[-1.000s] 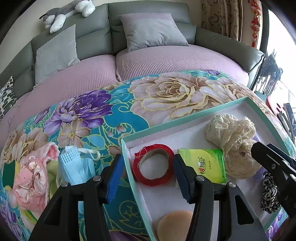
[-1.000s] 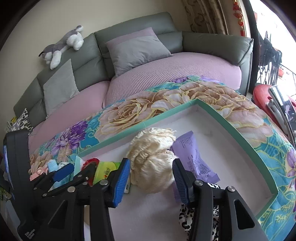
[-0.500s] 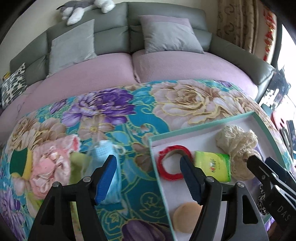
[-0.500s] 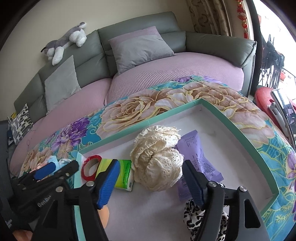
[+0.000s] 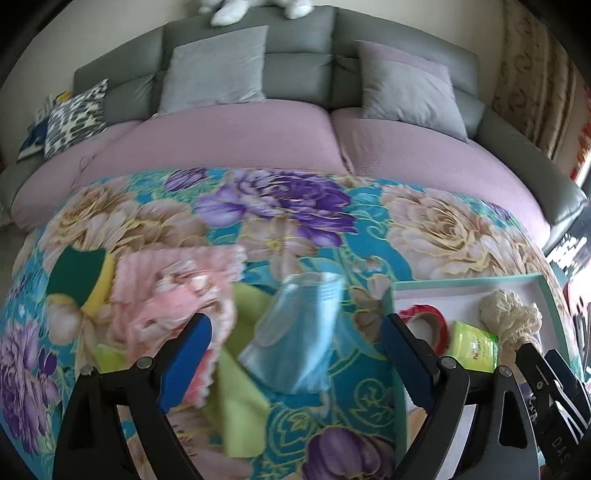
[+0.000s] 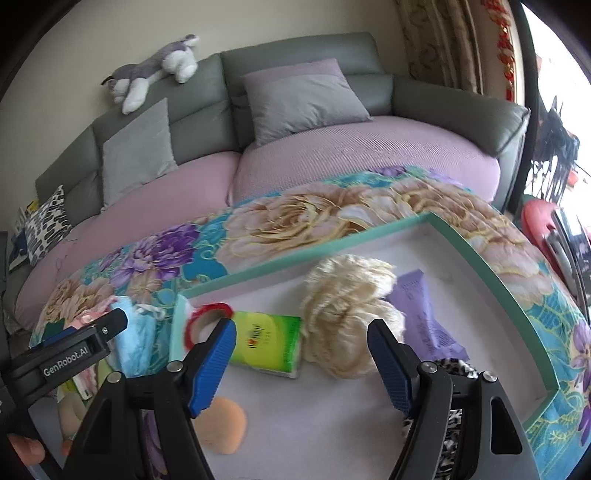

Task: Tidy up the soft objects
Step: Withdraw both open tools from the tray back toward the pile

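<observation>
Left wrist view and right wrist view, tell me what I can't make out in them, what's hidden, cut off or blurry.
- Left wrist view: blue face mask, pink cloth and green cloth are motion-blurred; folds unreadable.
- Left wrist view: plush toy cut off by the top edge.
- Right wrist view: leopard-print fabric mostly hidden behind the right gripper.
- Right wrist view: tissue pack print too small to read.
- Right wrist view: left gripper seen side-on; its gap hidden.
</observation>
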